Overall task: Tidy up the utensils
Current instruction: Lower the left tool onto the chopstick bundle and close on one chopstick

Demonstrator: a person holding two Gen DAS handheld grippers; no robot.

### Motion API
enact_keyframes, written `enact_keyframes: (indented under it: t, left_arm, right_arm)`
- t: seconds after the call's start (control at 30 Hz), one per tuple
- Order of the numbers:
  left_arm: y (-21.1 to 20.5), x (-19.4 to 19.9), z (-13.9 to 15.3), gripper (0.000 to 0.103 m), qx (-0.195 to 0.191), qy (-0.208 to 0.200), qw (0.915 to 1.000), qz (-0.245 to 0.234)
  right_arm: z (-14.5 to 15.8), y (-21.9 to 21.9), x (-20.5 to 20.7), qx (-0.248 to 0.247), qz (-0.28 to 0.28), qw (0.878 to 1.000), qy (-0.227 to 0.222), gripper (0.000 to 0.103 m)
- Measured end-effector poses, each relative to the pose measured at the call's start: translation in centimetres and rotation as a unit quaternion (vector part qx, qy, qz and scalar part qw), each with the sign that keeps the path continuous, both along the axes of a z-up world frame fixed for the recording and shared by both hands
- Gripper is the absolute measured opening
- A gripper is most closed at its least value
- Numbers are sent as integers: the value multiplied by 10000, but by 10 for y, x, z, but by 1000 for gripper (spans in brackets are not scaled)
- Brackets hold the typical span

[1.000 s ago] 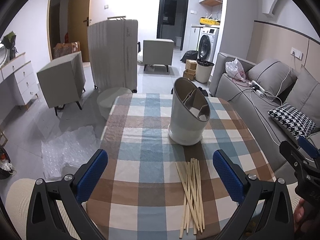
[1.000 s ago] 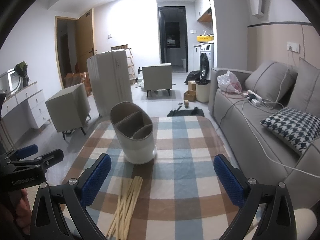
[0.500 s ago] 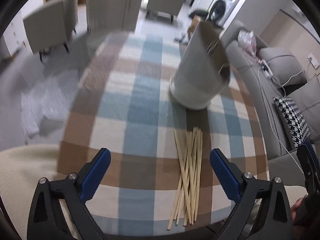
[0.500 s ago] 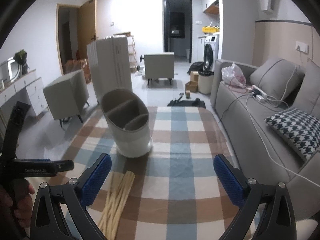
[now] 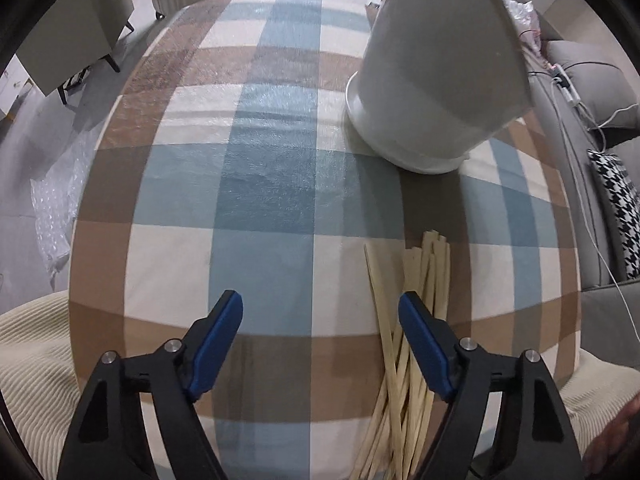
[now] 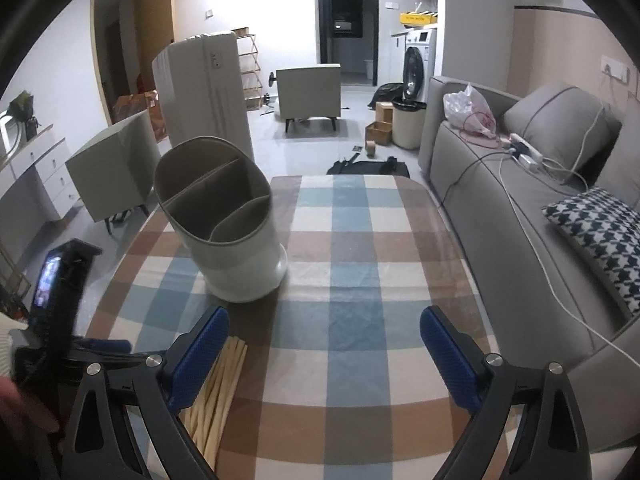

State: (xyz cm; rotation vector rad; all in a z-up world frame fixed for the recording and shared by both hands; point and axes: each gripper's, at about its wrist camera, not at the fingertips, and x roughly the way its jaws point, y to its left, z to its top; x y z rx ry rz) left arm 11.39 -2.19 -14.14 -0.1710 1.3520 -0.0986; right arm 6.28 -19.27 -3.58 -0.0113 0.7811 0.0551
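A bundle of several wooden chopsticks [image 5: 404, 344] lies on the checked tablecloth [image 5: 264, 184], near the front edge. My left gripper [image 5: 320, 312] is open and empty, low over the cloth, with its right finger [image 5: 424, 344] over the chopsticks. A white utensil holder [image 5: 440, 72] with three compartments stands behind them. In the right wrist view the holder [image 6: 224, 220] stands left of centre and the chopsticks [image 6: 218, 392] lie under my right gripper's left finger. My right gripper [image 6: 324, 344] is open and empty above the cloth [image 6: 360, 272].
A grey sofa [image 6: 520, 208] with a houndstooth cushion [image 6: 600, 232] and cables runs along the table's right side. Bubble wrap [image 5: 52, 216] lies on the floor to the left. Grey chairs [image 6: 112, 168] and a large white case [image 6: 204, 92] stand beyond the table.
My left gripper has tilted down and dropped close to the tablecloth, its jaws narrower than before, beside the chopsticks. My right gripper has shifted slightly forward and stays open.
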Motion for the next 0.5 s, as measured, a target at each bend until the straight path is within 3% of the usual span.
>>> enact_keyframes:
  t: [0.23, 0.33, 0.4, 0.5]
  left_arm:
    - [-9, 3, 0, 68, 236, 16, 9997, -74]
    - [-16, 4, -1, 49, 357, 124, 9992, -141]
    - [-17, 3, 1, 46, 292, 151, 9994, -129]
    - [-24, 1, -1, 37, 492, 146, 9985, -192]
  right_arm:
    - [0, -12, 8, 284, -15, 9995, 149, 96]
    - [0, -19, 10, 485, -102, 9985, 222, 96]
    - [1, -21, 10, 560, -113, 9981, 220, 96]
    - [6, -24, 8, 632, -106, 9978, 177, 96]
